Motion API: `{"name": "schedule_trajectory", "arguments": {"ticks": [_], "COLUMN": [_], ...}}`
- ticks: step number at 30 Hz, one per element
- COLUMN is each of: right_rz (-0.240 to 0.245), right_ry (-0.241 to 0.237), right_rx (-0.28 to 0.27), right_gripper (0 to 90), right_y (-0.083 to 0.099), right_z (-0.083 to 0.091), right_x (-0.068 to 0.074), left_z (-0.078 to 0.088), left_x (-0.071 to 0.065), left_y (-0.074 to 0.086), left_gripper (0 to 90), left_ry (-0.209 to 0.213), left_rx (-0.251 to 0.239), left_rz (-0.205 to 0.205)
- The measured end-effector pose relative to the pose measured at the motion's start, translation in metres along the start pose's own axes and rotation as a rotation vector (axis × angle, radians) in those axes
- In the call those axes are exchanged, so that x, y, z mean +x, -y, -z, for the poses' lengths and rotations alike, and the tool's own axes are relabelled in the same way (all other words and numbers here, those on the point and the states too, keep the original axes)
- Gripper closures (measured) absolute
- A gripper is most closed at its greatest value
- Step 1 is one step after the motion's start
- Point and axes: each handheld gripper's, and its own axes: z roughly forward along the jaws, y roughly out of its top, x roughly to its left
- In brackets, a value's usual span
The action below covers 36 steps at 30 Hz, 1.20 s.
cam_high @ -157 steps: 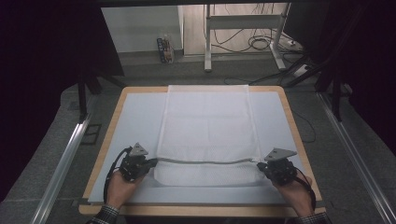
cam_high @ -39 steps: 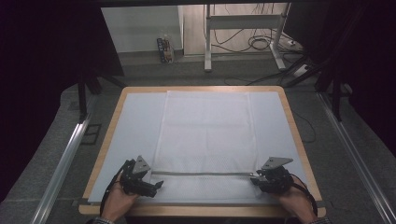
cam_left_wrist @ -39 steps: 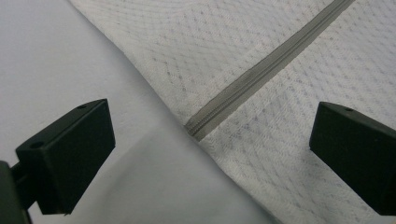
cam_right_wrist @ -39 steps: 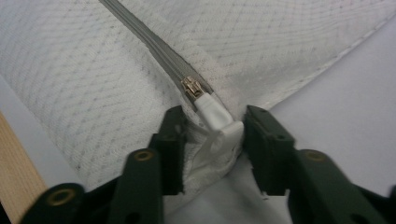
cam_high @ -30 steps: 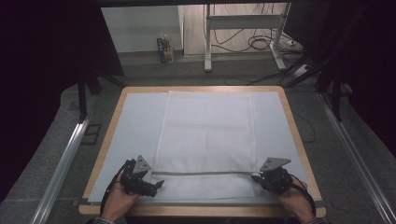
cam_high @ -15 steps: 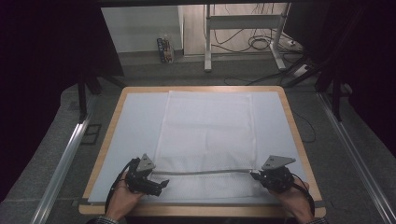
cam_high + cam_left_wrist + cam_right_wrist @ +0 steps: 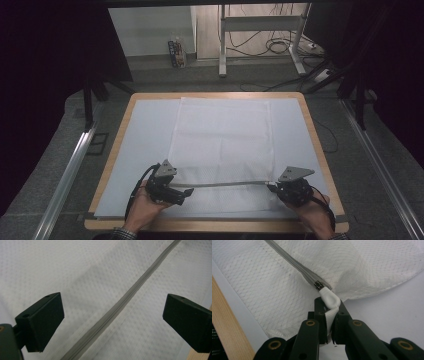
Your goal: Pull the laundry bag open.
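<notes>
**Zipper end pinched by right tool; left tool spread over zipper line**

Near the 6 o'clock edge of the tabletop [image 7: 320, 150], a white mesh bag [image 7: 222, 140] lies flat on the pale sheet, its long side running toward 12 o'clock. A grey zipper [image 7: 227, 184] crosses the bag's near end from about 7 o'clock to 5 o'clock.

The right tool [image 7: 272, 188] sits at the zipper's 5 o'clock end. Its jaws are pressed together on the white pull tab [image 7: 329, 298]. This grip appears intended to anchor that end, so that the zipper line stays taut and slightly lifted.

The left tool [image 7: 184, 193] sits at the 7 o'clock end with its jaws spread. Nothing is clamped; the zipper passes between them without contact. This position suggests readiness to take the bag's other corner or the zipper tape.

View differences:
- High view: gives the overall layout, both hands, and the bag's place on the tabletop. Jaw contact is too small to read.
- Right gripper view: shows the tab folded between the jaws, the metal slider [image 7: 318, 285] just beyond it, and fabric bunching at that corner.
- Left gripper view: shows the gap on each side of the zipper and the mesh weave beneath.
</notes>
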Motion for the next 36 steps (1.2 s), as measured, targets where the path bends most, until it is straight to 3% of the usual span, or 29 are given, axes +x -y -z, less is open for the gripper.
{"name": "schedule_trajectory", "arguments": {"ticks": [8,15,22,36], "right_rz": [0.019,0.017,0.012,-0.003], "right_ry": [0.009,0.003,0.000,-0.014], "right_rx": [0.003,0.002,-0.004,-0.004], "right_gripper": [83.6,83.6,83.5,83.1], "right_y": [-0.001,0.000,0.000,0.001], "right_z": [0.000,0.000,0.000,-0.001], "right_x": [0.001,0.001,0.000,-0.001], "left_z": [-0.012,-0.025,-0.041,-0.082], "left_x": [-0.006,-0.013,-0.022,-0.054], "left_y": [-0.022,-0.048,-0.072,-0.119], "left_gripper": [6.3,6.3,6.4,5.4], "left_ry": [0.014,0.066,0.081,0.160], "left_rx": [-0.014,-0.021,-0.021,-0.021], "left_rz": [-0.034,-0.061,-0.108,-0.176]}}
